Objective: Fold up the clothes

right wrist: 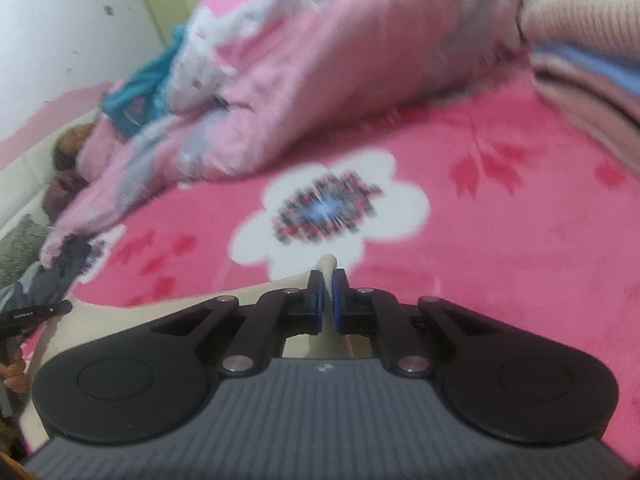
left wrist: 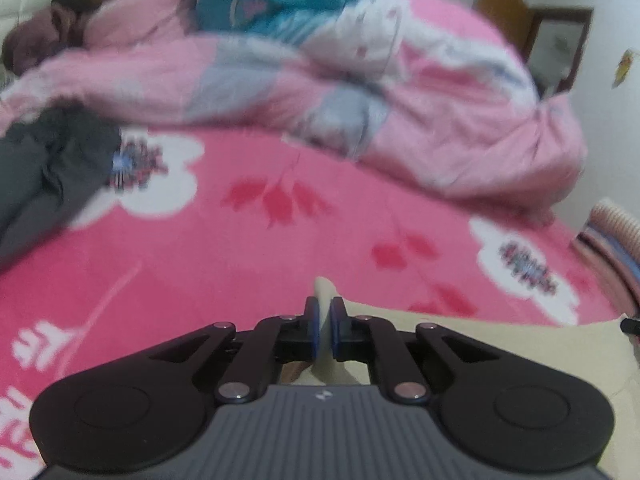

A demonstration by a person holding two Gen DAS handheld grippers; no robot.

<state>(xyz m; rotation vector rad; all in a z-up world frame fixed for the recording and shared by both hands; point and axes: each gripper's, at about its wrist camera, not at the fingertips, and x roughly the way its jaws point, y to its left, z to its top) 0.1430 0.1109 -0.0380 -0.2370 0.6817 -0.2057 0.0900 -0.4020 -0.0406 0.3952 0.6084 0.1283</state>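
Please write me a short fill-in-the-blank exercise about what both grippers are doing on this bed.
1. The left gripper is shut on a fold of ____ cloth.
2. The bedspread is mainly ____.
3. The right gripper pinches the same cloth, so its jaws are ____.

Missing words: cream; pink; shut

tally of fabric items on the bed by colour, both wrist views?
Cream garment, pinched by the left gripper and the right gripper: 1
Dark grey garment: 1
Teal garment: 1
Pink-and-white quilt: 1
Striped pink-and-blue knit: 1
Bright pink floral blanket underneath: 1
Total: 6; the blurred brownish heap at the head of the bed is not counted.
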